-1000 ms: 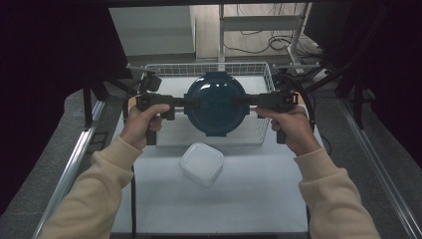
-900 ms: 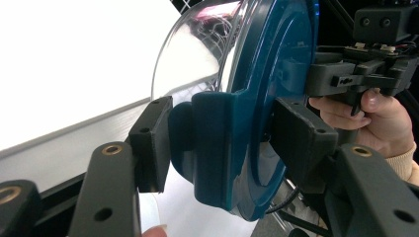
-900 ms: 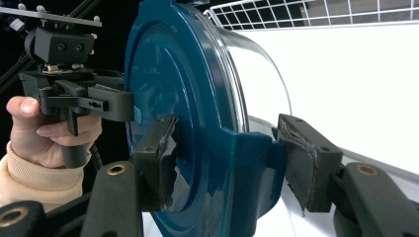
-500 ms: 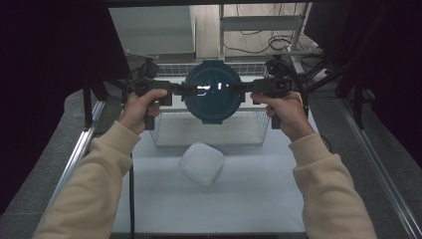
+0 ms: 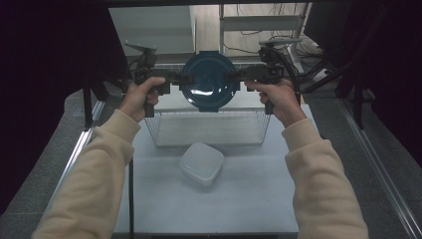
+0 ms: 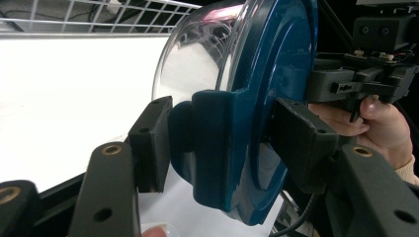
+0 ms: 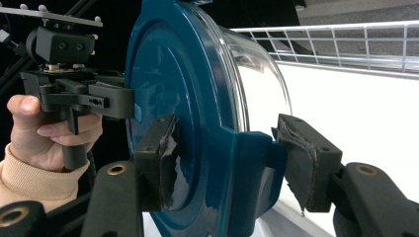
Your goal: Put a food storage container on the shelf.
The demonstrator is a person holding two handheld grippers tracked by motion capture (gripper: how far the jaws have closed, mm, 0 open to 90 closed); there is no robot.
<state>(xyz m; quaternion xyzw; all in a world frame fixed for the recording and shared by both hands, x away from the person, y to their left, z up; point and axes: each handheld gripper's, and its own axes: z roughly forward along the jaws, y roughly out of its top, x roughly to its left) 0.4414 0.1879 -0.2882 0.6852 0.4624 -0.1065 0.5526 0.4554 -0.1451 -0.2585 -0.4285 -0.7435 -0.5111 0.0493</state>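
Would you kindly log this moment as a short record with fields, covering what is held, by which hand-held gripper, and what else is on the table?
held item: round clear container with dark blue lid, lid toward the camera
left hand-held gripper: clamped on the lid's left clip tab
right hand-held gripper: clamped on the lid's right clip tab
position: raised above the wire basket
on table: white square lidded box, in front of the basket, untouched

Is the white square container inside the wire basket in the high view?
No. The white square container lies on the table in front of the wire basket, on the person's side of it.
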